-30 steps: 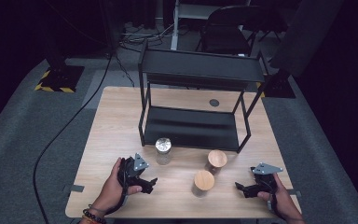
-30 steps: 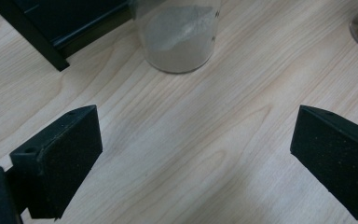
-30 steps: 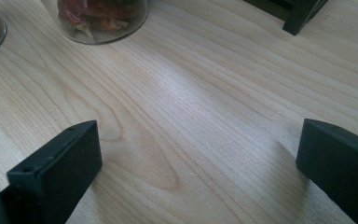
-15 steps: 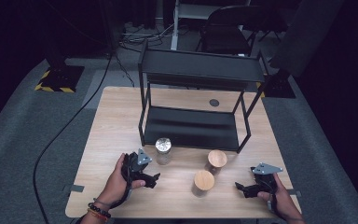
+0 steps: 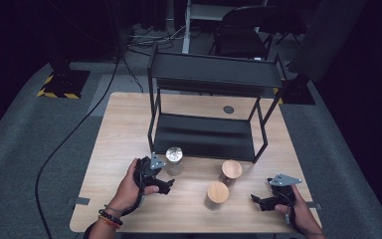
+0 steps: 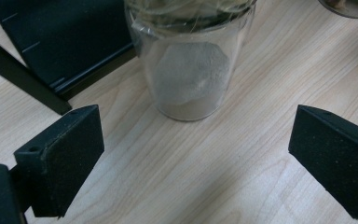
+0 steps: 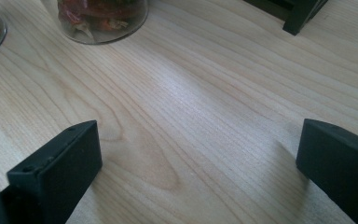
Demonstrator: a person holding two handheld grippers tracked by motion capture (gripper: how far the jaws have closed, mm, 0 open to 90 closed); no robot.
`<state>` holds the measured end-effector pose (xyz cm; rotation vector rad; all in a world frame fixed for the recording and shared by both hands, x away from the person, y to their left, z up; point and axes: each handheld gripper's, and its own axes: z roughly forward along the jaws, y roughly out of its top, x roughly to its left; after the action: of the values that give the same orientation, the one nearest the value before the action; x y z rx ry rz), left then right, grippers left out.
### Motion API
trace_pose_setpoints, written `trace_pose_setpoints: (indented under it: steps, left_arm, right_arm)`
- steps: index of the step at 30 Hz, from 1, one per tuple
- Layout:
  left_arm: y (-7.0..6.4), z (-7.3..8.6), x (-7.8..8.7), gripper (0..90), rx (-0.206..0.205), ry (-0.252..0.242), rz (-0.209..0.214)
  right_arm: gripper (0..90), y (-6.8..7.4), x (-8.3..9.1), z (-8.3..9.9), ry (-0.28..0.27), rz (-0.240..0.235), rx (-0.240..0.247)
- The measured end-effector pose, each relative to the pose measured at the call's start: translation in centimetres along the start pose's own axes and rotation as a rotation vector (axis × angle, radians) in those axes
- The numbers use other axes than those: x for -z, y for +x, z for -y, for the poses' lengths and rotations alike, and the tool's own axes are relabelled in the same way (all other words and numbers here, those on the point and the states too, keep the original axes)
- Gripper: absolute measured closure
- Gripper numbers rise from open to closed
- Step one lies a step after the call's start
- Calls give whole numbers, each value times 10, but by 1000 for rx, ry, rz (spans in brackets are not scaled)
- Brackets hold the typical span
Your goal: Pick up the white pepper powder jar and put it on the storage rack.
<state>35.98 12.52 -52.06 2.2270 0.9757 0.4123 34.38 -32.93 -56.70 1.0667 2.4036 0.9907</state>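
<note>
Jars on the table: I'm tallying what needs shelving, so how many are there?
3. A silver-lidded jar stands just ahead of the left tongs, by the rack; two wooden-lidded jars sit at centre, one nearer the rack, one nearer the person.

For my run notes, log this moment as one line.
left gripper: open, facing glass jar | right gripper: open over bare table | jar: not gripped

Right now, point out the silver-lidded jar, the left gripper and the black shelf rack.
silver-lidded jar point(image 5: 173, 155), high view, on its lid.
left gripper point(image 5: 163, 185), high view, between its fingertips.
black shelf rack point(image 5: 204, 133), high view, on its lower shelf.
</note>
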Motion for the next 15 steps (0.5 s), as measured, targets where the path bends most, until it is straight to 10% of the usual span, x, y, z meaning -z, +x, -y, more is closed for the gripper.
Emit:
trace_pose_setpoints:
  steps: [15]
  left_arm:
    - [2, -12, -12, 27, 37, -15, 26]
  right_arm:
    - [0, 0, 0, 0, 0, 0, 0]
